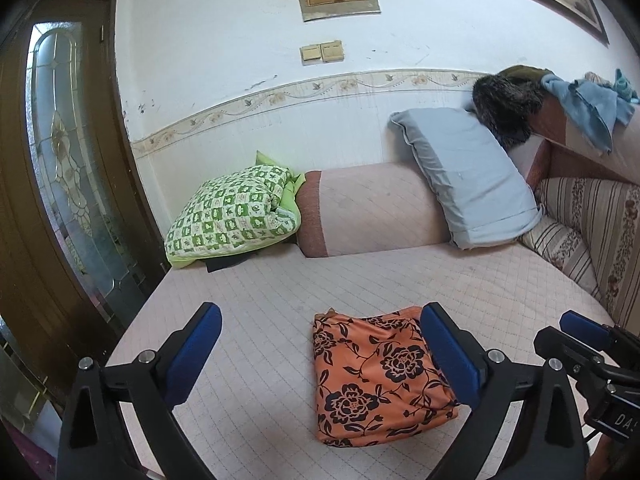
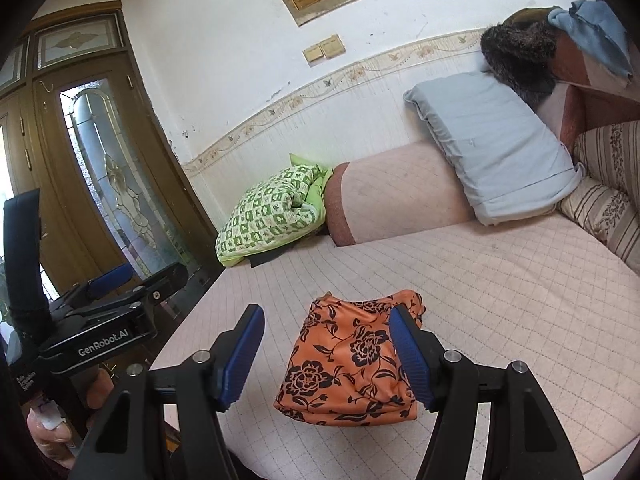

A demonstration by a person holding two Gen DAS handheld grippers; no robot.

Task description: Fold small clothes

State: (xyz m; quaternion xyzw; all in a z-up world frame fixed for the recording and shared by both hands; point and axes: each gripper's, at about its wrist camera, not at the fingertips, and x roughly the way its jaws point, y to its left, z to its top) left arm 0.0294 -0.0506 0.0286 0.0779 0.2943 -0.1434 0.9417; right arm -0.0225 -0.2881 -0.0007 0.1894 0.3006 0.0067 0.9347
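Note:
An orange cloth with black flowers [image 1: 376, 376] lies folded into a compact rectangle on the pink quilted sofa seat [image 1: 260, 292]. It also shows in the right wrist view [image 2: 348, 364]. My left gripper [image 1: 320, 344] is open and empty, held above the seat with its right finger over the cloth's right edge. My right gripper [image 2: 326, 344] is open and empty, hovering just above the near part of the cloth. The right gripper's fingers [image 1: 584, 330] show at the right edge of the left wrist view. The left gripper [image 2: 116, 280] shows at the left of the right wrist view.
A green patterned folded quilt [image 1: 236, 212] and a pale blue pillow [image 1: 468, 176] lean against the pink back cushion [image 1: 372, 208]. Striped cushions [image 1: 592, 228] stand at the right. A wooden door with glass [image 1: 60, 160] is at the left, past the seat's edge.

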